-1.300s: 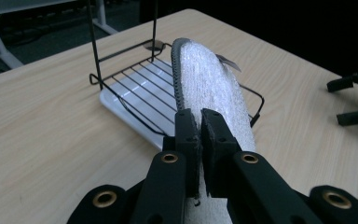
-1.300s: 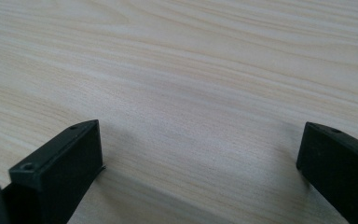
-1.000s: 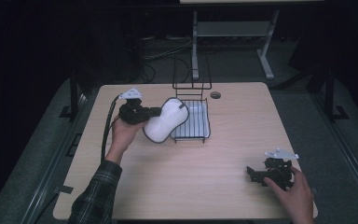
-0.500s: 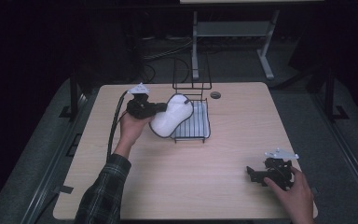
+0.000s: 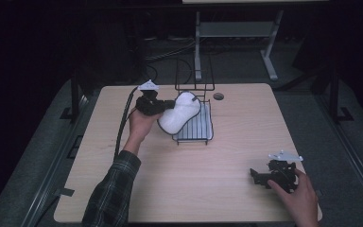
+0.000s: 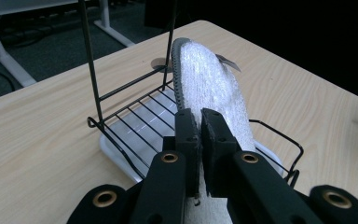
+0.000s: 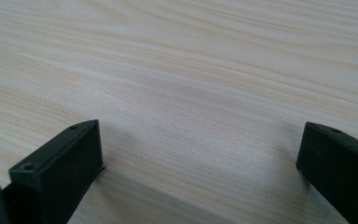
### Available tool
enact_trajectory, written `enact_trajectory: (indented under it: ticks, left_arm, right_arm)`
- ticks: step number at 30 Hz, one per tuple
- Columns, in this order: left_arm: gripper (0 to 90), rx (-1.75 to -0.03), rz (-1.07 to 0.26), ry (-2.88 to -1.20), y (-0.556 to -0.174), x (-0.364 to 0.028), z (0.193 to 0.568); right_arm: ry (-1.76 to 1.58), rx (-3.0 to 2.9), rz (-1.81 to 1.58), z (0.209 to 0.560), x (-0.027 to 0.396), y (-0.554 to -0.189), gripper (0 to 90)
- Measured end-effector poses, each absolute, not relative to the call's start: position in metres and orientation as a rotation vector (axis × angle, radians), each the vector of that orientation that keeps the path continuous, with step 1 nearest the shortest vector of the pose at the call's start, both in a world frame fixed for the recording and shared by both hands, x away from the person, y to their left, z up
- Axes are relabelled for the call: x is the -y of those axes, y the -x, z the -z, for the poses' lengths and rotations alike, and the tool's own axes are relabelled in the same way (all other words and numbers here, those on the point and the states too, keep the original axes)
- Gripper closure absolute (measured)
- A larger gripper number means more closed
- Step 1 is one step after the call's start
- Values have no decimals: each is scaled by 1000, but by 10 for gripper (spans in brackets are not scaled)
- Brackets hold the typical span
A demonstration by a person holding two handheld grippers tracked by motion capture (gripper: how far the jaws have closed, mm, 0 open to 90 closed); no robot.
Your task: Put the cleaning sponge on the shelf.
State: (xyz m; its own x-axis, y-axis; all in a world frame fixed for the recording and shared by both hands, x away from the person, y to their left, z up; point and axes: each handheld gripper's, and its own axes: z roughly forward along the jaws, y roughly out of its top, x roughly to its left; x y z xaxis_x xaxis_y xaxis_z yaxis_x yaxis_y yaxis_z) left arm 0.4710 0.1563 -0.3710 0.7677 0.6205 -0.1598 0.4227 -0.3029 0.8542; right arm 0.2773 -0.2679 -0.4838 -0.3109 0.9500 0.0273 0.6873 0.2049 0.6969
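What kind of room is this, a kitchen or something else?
Probably a lab or workshop, not a kitchen. A plain wooden table stands on grey carpet in a dark room, with cables and a metal desk frame behind it. A person works a hand-held gripper that holds a white slipper over a wire rack.

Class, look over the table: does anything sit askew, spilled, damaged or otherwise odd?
Nothing is spilled or broken. One thing is askew: the white slipper, clamped in the left gripper, hangs tilted over the wire rack instead of lying flat in it.
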Motion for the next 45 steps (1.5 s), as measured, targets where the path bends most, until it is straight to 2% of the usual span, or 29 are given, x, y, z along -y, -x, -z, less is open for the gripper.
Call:
enact_trajectory:
  ticks: [20, 45]
  left_arm:
    - [858, -846, -222, -1955, -498, -133, 387]
    - [832, -915, -250, -2004, -505, -129, 403]
  right_arm:
    - [-1523, -2077, -868, 484, 268, -277, 0]
    - [-1523, -2077, -868, 484, 268, -277, 0]
